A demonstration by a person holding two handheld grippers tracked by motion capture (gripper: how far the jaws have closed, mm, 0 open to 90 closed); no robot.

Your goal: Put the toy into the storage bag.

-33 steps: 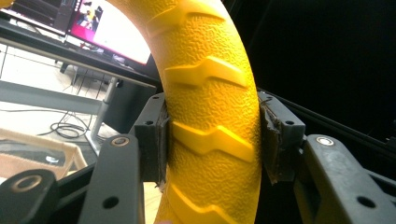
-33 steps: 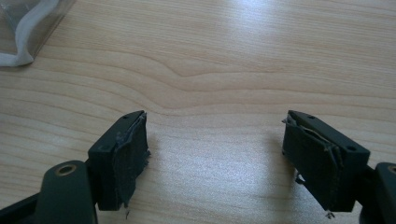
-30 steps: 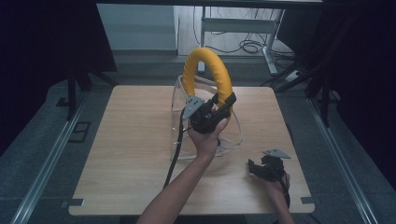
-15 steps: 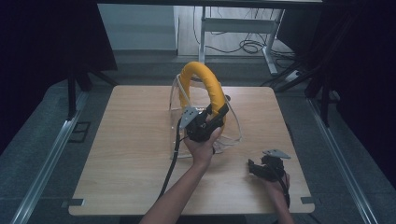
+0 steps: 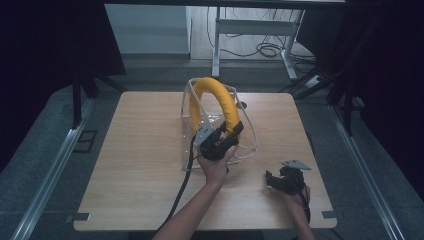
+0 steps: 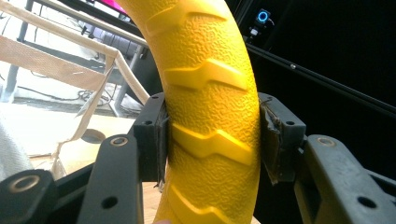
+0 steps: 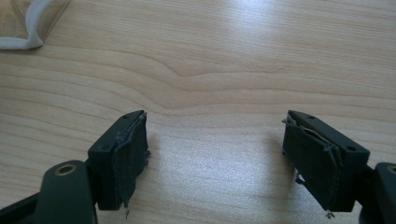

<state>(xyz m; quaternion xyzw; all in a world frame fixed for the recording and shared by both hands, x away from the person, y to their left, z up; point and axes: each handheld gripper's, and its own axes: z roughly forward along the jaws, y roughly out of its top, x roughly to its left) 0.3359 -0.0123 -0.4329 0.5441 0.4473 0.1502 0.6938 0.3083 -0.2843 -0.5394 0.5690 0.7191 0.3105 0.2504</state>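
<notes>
At the near right edge of the worktop [image 5: 125, 165], the right tool [image 5: 283, 181] rests low over bare wood with its jaws spread wide and nothing between them; in the right gripper view its worn black pads [image 7: 128, 156] frame only pale wood grain, with a corner of clear plastic with white edging [image 7: 28, 28] showing at the top left.

Farther in, near the middle of the worktop, the left tool [image 5: 225, 140] is held by a hand [image 5: 216, 167] whose forearm comes in from the near edge, with a black cable [image 5: 182, 185] trailing back toward the person. Its jaws are pinching a yellow ring [image 5: 220, 102], a thick textured hoop with raised chevron ribs; the left gripper view shows both pads pressed against the sides of the ring [image 6: 210, 93]. The ring stands upright on edge, partly inside a clear bag with white trim [image 5: 247, 135] that rises around and beside it and blocks a clean look at its lower part.

Beyond the worktop lie grey floor, a white desk frame [image 5: 250, 27] with loose cables [image 5: 265, 50] beneath it, dark drapes at both sides, and metal rails along the floor.

Compared with a second ago, the ring and the left tool have moved slightly back and to the left, deeper toward the bag, while the right tool has stayed in place.
</notes>
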